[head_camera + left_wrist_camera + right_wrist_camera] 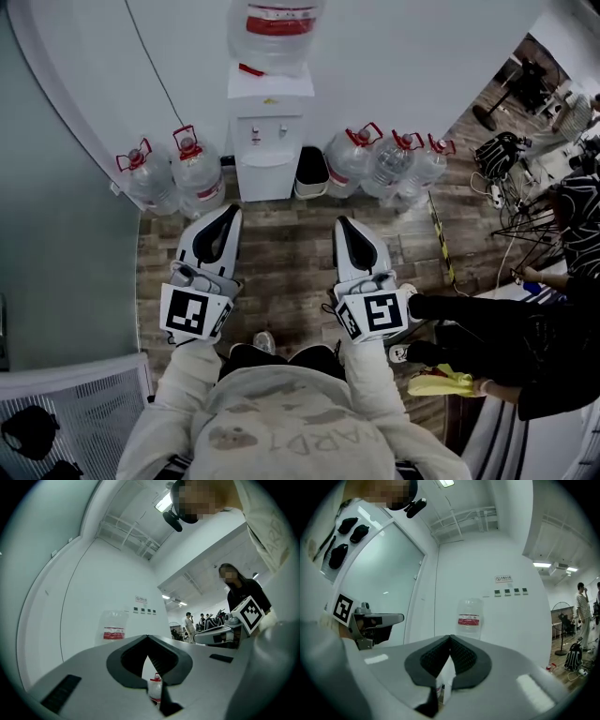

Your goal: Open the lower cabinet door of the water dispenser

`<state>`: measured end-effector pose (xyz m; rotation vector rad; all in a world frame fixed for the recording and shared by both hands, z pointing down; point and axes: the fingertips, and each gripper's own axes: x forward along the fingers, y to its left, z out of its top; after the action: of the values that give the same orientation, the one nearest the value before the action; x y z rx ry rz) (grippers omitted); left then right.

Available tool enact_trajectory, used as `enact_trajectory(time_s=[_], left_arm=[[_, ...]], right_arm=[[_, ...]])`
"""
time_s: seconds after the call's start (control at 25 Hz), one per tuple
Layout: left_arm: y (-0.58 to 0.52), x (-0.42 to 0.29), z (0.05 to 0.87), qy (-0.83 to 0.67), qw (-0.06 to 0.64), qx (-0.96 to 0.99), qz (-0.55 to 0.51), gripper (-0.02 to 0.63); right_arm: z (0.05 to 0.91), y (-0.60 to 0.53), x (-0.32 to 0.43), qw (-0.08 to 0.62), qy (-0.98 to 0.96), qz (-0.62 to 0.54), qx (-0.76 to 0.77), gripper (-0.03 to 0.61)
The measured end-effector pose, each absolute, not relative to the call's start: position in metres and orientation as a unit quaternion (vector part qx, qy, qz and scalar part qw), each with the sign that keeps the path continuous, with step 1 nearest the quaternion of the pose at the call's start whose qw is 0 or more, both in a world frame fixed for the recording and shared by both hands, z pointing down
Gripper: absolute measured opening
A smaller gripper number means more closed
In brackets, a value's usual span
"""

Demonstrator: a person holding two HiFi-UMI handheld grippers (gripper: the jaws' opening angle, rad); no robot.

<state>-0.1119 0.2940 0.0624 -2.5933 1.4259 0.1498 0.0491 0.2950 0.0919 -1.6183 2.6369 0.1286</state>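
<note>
**Approach to dispenser [269, 131]: lower door [265, 178] not yet reached**

Far left of floor [281, 258], against wall [403, 56]: two jugs [173, 173], just beside dispenser.

Left gripper [228, 217]: jaws together at the tips, clamped on nothing. Held above floor, well apart from dispenser.

Centre of floor's far edge: dispenser with bottle [275, 28] on top. Lower door at its base, judged shut. Handle too small to tell.

Just right of it: dark bin [311, 172].

Right gripper [347, 227]: jaws likewise closed on nothing. Level with left gripper and equally short of door.

Further right along wall: three more jugs.

Right edge: a person [553, 328] in dark clothes, clear of the path.

Step in hand, as judged: closing in on dispenser.

Recommended:
- Use one gripper only, and part its jaws before arrival.
- Come in low, at door height rather than tap height.
- Find handle or free edge first and clamp there squarely.
- Pull along the hinge arc, not straight back.
- Keep the other gripper off jugs and bin.

Risks: shut jaws pushing door instead of gripping it; dispenser rocking under bottle if yanked.
</note>
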Motion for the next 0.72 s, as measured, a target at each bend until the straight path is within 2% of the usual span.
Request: enact_trajectory(time_s=[0.72], left_arm=[[0.182,-0.111,0.071,0.490,0.086,-0.865,0.057,0.003]], right_arm=[[0.102,0.179,0.052,0.011,0.858,0.044,-0.511,0.009]])
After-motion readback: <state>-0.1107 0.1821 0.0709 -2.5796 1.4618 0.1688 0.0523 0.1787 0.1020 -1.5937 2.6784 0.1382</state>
